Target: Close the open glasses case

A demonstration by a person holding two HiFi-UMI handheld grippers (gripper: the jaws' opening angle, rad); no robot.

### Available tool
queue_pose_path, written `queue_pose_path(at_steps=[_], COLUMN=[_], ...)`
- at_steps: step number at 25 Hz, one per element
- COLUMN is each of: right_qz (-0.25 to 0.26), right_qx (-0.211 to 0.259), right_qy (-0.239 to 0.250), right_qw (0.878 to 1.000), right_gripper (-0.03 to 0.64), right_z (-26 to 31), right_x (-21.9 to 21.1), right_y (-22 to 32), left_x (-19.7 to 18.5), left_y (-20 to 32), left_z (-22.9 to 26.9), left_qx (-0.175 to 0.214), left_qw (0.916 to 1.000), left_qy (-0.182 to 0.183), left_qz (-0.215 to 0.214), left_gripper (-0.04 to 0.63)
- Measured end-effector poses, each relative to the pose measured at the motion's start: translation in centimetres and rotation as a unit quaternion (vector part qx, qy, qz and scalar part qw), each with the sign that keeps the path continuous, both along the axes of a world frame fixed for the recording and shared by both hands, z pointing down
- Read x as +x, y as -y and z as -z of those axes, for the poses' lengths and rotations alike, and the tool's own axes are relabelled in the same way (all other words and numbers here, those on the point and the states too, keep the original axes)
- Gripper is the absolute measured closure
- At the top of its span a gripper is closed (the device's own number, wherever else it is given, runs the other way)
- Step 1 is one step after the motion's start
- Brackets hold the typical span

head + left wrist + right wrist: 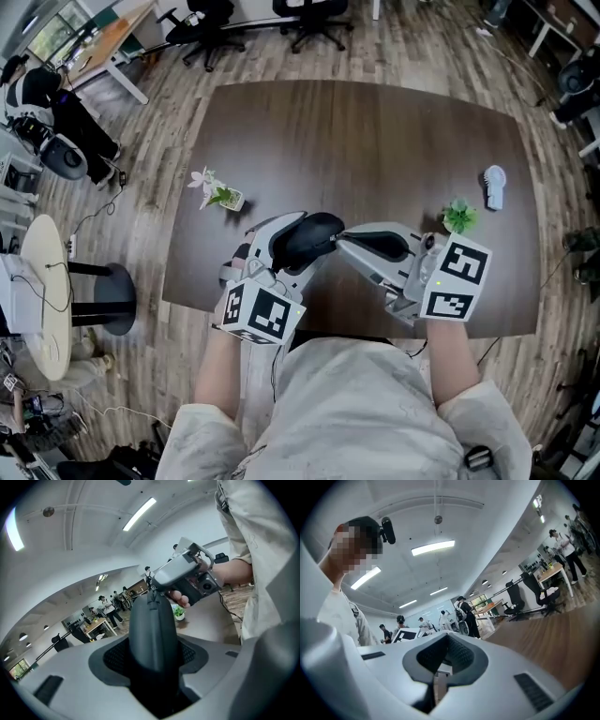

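The case (309,236) is up in the air, just over the 6 o'clock edge of the worktop (375,131). The left hand-held gripper (292,251) has its jaws wide and clamped on the case, one on each side. The right hand-held gripper (345,241) comes in from 3 o'clock. Its jaws are pressed together, and its tip touches the end of the case.

I think the closing step is nearly over. The case looks like one smooth dark shape, with no lid standing up. The next move, I think, needs a firm hold from the left side while the right side pushes or pulls the last bit shut. If there is a zip tab, it is tiny, so the pinch has to be neat.

The head view shows both hand-held grippers from above and where the case hangs. It does not show the pads. The left gripper view shows the case filling the gap between its pads, with the right tip at the far end, at 12 o'clock. The right gripper view shows its own jaws together but not the case. I cannot tell whether they pinch a tab.
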State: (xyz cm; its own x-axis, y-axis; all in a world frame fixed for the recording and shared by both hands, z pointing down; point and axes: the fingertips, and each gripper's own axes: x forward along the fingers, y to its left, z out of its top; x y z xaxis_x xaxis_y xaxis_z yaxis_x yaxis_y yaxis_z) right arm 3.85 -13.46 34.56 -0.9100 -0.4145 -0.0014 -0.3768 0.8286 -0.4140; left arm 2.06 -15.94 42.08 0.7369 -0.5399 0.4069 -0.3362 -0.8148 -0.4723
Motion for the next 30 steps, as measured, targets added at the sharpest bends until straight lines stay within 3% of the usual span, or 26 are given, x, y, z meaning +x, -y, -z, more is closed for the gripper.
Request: queue_pose_path(at_steps=[5,14,18,21,24,27,30], right_qz=[-0.006,-0.013,0.006,-0.012,-0.018,0.033,0.065], right_qx=[0.01,0.025,0.083,0.101,0.117,0.116,0.128], right_qy=[-0.03,-0.023,0.001,0.04,0.043,0.058,0.038], right_qw=[1.0,0.999,0.997,0.994,0.992,0.991,0.989], right_gripper=[0.615,0.606,0.482,0.448,0.382,0.359,0.336], right_z=[-0.6,-0.6,1.3,2.6,2.7,2.9,2.6], right_x=[-0.5,-0.1,0.6,2.5,3.8,3.5,2.2], right_y=[-0.1,0.0,-1.3,-1.1,-0.9,-1.9,-2.7], left_x=[0.9,1.4,1.8,2.0,2.9,3.6,4.1], left_y=[0.4,0.6,0.2,-0.6,-2.2,-4.2,-5.4], left_z=[-0.5,-0.7,-0.1,0.8,3.0,5.3,6.5], left_qx=[-0.009,-0.017,-0.033,-0.054,-0.087,-0.124,-0.166], left_qw=[0.9999,0.9998,0.9991,0.9963,0.9849,0.964,0.9449], left_qy=[0.009,0.002,-0.023,-0.057,-0.125,-0.187,-0.228], left_qz=[0.004,-0.003,-0.015,-0.032,-0.083,-0.142,-0.166], left_gripper=[0.339,0.337,0.336,0.336,0.336,0.336,0.336])
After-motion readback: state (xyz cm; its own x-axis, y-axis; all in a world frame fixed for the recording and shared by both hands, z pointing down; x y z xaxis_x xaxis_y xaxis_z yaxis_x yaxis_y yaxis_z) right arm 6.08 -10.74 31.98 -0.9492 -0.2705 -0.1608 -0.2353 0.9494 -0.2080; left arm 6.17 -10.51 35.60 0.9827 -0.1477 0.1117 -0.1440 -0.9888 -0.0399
